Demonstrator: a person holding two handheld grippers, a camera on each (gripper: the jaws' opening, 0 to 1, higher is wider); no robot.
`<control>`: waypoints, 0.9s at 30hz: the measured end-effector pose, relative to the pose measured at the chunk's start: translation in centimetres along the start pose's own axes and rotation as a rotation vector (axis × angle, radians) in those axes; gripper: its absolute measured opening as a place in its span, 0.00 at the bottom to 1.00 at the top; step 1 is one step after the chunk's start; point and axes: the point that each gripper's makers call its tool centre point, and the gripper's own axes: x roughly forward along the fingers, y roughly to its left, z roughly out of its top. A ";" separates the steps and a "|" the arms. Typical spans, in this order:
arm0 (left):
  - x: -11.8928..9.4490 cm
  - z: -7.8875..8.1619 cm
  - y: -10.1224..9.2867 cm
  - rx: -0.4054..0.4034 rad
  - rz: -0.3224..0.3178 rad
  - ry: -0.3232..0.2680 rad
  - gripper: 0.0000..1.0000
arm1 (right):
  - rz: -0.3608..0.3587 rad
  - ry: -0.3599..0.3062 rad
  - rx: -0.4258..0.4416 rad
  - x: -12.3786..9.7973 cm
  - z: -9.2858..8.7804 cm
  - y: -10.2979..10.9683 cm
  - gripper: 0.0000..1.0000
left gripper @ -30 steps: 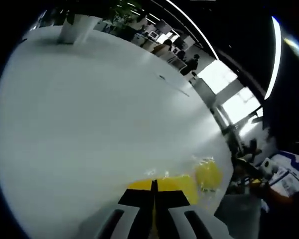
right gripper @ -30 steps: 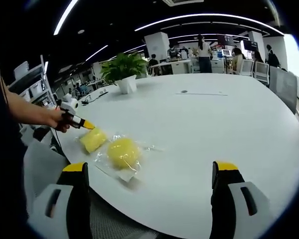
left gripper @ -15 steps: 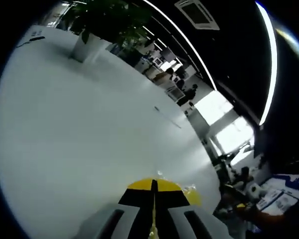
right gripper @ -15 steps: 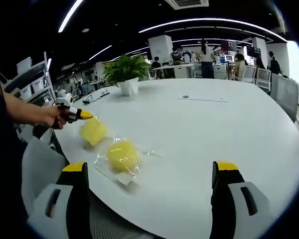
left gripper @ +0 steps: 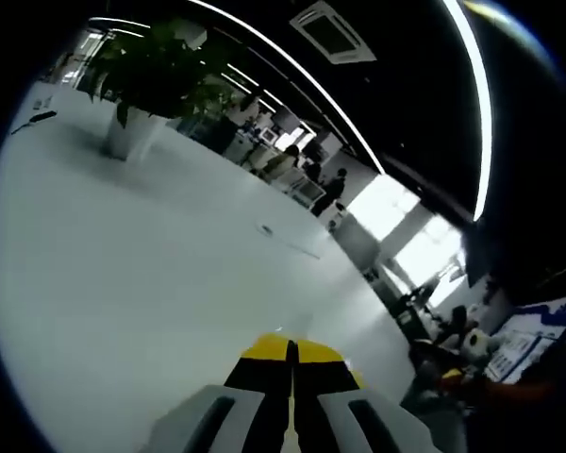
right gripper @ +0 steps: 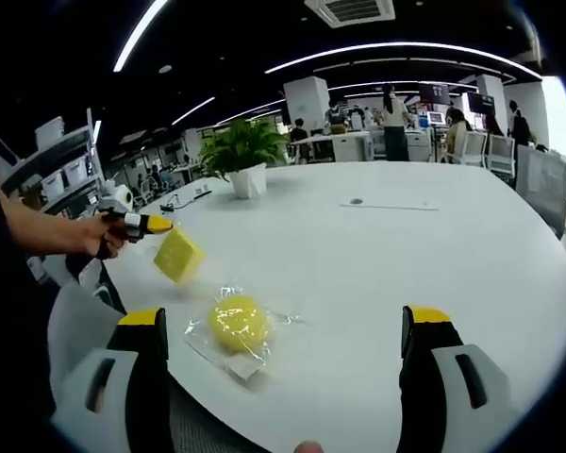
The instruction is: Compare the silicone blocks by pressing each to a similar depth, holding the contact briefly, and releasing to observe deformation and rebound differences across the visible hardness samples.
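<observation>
Left gripper [right gripper: 160, 226]: jaws closed on the square yellow silicone block [right gripper: 178, 255], which is lifted off the white table [right gripper: 434, 245], apparently for a squeeze test.
Right gripper [right gripper: 283, 326]: jaws spread wide, nothing held.
Round yellow block [right gripper: 238, 324]: left in its clear bag [right gripper: 217, 351] near the table's edge, judged next.

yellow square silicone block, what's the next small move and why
Probably lower the yellow square silicone block back onto the white table. The left gripper is shut on it and holds it above the tabletop, beside the bagged round yellow silicone block, while the right gripper waits open.
</observation>
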 end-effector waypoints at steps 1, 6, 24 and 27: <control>0.0 0.2 -0.3 0.019 -0.004 0.003 0.00 | 0.000 0.002 0.001 0.1 -0.1 0.0 0.96; -0.3 1.2 -0.7 0.018 -0.015 -0.025 0.00 | -0.001 -0.009 0.029 0.4 0.0 0.1 0.96; -0.4 7.3 -7.4 0.151 -0.175 -0.111 0.00 | 0.057 -0.042 -0.084 0.8 2.9 1.5 0.96; -0.5 8.0 -8.7 0.159 -0.200 -0.130 0.00 | 0.062 -0.051 -0.090 0.6 3.8 1.5 0.96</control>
